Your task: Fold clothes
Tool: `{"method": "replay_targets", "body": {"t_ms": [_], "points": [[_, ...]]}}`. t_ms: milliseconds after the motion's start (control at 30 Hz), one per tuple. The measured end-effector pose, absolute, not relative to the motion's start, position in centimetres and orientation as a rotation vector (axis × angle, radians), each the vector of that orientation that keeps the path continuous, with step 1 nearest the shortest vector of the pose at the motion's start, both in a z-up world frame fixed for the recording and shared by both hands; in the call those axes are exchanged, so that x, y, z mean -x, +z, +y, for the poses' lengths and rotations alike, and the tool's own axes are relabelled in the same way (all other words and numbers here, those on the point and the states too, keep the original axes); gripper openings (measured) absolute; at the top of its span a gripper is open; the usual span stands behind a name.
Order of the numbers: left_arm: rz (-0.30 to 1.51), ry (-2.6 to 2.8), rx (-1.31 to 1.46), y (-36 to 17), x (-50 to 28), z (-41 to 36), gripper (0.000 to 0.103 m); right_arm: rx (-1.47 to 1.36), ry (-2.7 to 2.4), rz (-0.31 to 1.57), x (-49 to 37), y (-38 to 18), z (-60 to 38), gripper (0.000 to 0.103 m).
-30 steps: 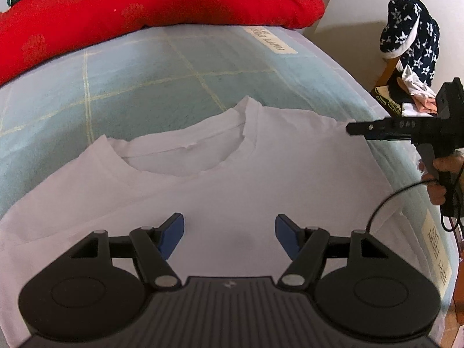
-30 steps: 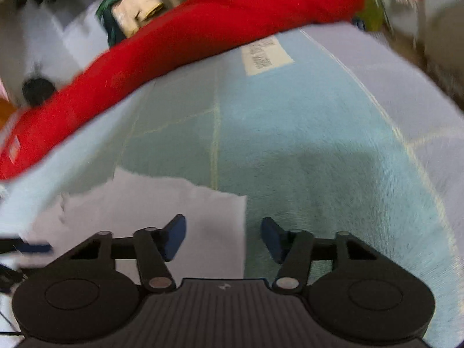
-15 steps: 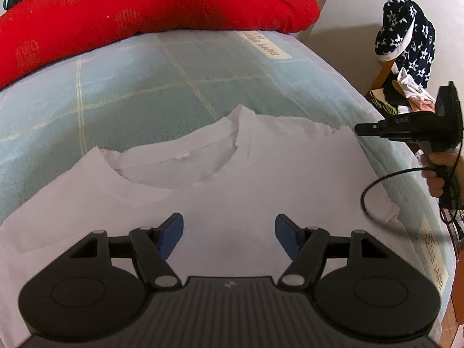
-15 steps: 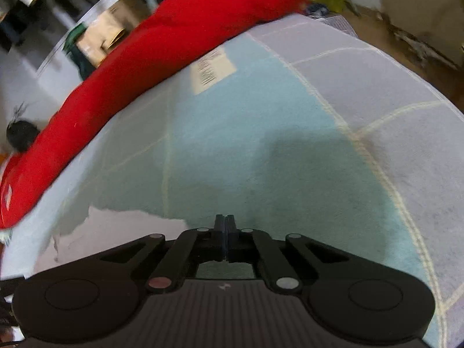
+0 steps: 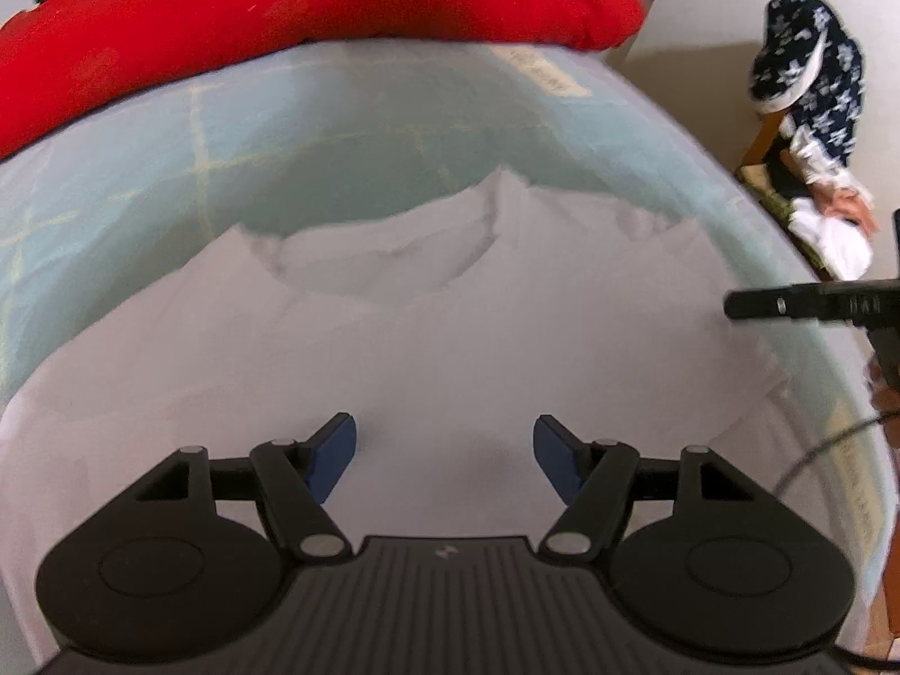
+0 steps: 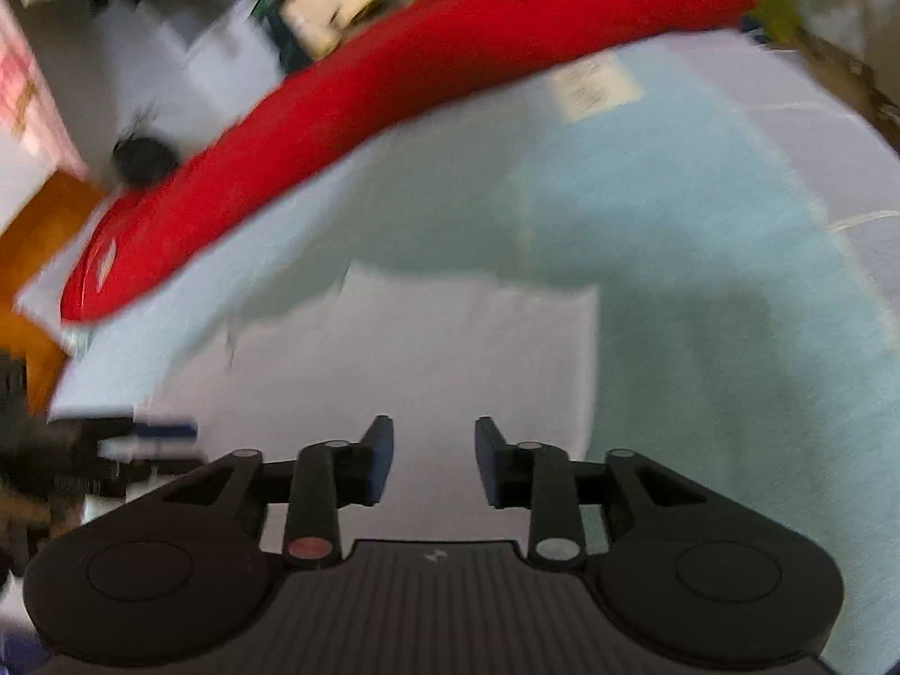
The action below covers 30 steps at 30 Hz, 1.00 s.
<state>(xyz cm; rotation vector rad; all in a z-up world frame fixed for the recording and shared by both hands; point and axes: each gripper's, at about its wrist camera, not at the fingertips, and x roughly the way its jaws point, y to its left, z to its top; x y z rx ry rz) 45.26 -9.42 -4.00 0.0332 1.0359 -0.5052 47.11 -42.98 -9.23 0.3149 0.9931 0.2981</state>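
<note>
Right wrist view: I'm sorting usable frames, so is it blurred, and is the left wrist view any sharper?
Right wrist view: strong motion smear on the long red cushion and background clutter, though the right tool stays crisp. Left wrist view: only mildly soft; the white cotton T-shirt and its neckline read clearly, with fisheye bending at edges.

White T-shirts: one point(image 5: 450, 337) is lying spread across the middle of the frame.
Grippers: two are showing, the left gripper point(image 5: 444, 450) at bottom centre and the right gripper point(image 6: 433, 453) at bottom centre of its own view, both with fingers apart.
Red pillows: one point(image 5: 281, 17) is stretching along the top.
Blue checked blankets: one point(image 5: 337, 157) is lying under the shirt.
Patterned dark garments: one point(image 5: 810, 50) is sitting upper right.
</note>
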Motion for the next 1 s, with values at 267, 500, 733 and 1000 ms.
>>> {"method": "replay_targets", "body": {"t_ms": [267,500,733,1000], "points": [[1.031,-0.475,-0.024,-3.2,-43.8,-7.7,0.07,-0.281,0.264,1.009,-44.9,-8.3,-42.1,0.046],[0.961,-0.599,-0.106,-1.7,-45.0,-10.7,0.067,-0.337,0.219,1.026,-42.3,-8.2,-43.0,0.048],[0.881,-0.873,-0.269,-0.2,-48.7,-19.3,0.062,-0.424,0.214,1.01,-40.0,-8.5,-44.4,0.049],[0.882,-1.007,-0.392,-0.9,-48.2,-25.1,0.066,-0.487,0.164,0.961,-39.0,-9.0,-45.9,0.055]]}}
